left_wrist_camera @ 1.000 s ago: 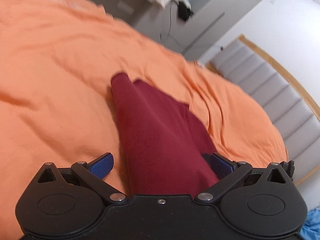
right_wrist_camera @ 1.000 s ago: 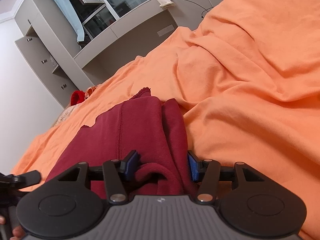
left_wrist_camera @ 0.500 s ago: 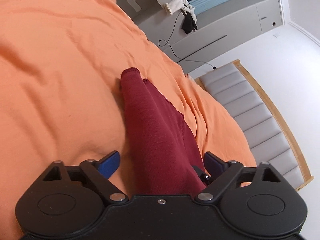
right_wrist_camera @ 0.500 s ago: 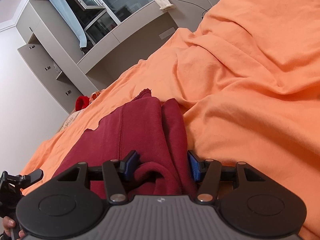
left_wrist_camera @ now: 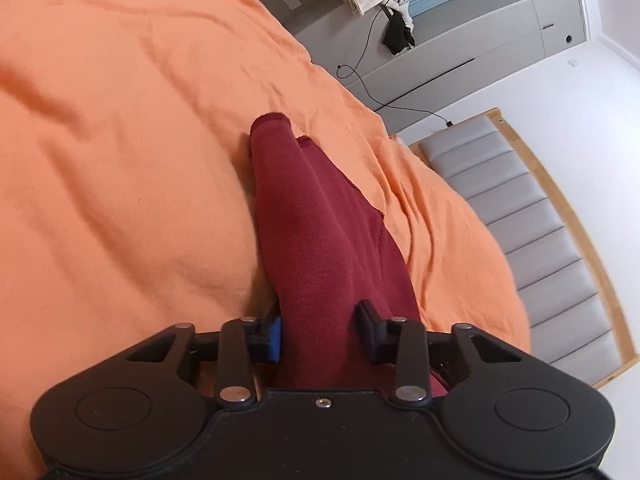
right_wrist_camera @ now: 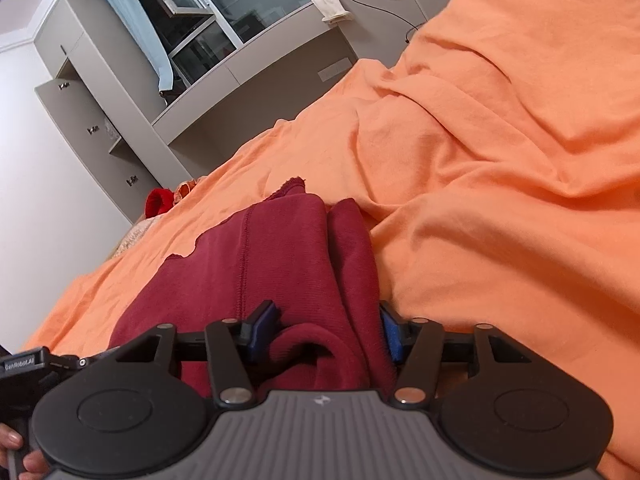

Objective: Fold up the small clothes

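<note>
While the maroon garment (left_wrist_camera: 320, 240) lies bunched on the orange sheet (left_wrist_camera: 120, 140), both grippers have it between their fingers. The left gripper (left_wrist_camera: 320, 332) has just been closing its jaws, and in its view the blue left pad (left_wrist_camera: 274, 338) presses the side of a thick fold while the dark right finger (left_wrist_camera: 370, 330) lies against the cloth on the other side, so the jaws are clenched on the garment. From there the fold runs away as a long ridge, ending in a rounded cuff-like end far up the sheet, with a second layer and a stitched seam on its right. The right gripper (right_wrist_camera: 324, 330) has also been closing a little; its two blue pads (right_wrist_camera: 390, 336) bracket a rumpled hump of the same garment, the right pad pressed to the cloth and the left one touching a curled edge, so it too grasps the garment. In that view the garment spreads to the left, flat, with a vertical seam and a ragged far edge, and a narrower fold stands just right of it. Far off stand a grey cabinet (right_wrist_camera: 120, 120) and a window (right_wrist_camera: 224, 12), with a red item (right_wrist_camera: 158, 202) at the sheet's far left edge. A padded grey headboard (left_wrist_camera: 540, 240) lies to the right in the left view. At the lower left of the right view, fingers of a hand (right_wrist_camera: 20, 452) hold a black handle.
</note>
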`<state>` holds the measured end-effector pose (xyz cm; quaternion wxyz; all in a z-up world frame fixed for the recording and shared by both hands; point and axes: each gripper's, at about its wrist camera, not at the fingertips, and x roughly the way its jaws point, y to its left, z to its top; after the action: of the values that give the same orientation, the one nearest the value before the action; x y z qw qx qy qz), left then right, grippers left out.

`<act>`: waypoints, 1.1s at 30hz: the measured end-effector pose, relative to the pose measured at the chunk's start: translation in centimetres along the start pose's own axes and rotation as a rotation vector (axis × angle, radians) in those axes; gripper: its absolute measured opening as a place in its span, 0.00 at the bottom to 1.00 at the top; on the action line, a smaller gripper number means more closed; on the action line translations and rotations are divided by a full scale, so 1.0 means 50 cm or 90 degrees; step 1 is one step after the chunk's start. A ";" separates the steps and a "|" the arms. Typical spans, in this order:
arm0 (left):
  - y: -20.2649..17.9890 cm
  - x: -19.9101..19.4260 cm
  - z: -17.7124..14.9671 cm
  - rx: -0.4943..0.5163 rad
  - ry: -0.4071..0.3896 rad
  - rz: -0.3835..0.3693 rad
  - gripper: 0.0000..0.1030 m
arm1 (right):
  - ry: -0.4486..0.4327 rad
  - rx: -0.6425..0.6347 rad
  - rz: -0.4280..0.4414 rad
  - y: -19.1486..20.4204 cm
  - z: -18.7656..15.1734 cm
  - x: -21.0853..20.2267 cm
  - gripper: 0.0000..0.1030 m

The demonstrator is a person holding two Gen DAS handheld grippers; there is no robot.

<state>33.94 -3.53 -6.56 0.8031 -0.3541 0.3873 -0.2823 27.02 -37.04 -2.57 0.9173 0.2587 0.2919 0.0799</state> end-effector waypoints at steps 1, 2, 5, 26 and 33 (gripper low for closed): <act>-0.010 0.002 0.002 0.013 -0.001 0.015 0.30 | -0.001 -0.006 -0.002 0.005 0.001 -0.001 0.46; -0.022 0.003 0.002 0.029 -0.003 0.031 0.27 | -0.004 -0.014 -0.003 0.012 0.002 -0.003 0.38; -0.074 -0.003 0.007 0.109 -0.021 0.079 0.20 | -0.026 -0.041 -0.003 0.037 0.006 -0.012 0.26; -0.131 -0.102 0.045 0.469 -0.217 0.290 0.20 | -0.097 -0.277 0.001 0.251 -0.004 0.132 0.21; -0.100 -0.092 0.039 0.449 -0.185 0.338 0.23 | -0.051 -0.206 0.004 0.204 0.004 0.146 0.29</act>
<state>32.16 -2.42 0.21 0.9648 0.0160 0.2286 -0.1286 33.15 -26.25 -0.75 0.9577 0.1112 0.2375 0.1184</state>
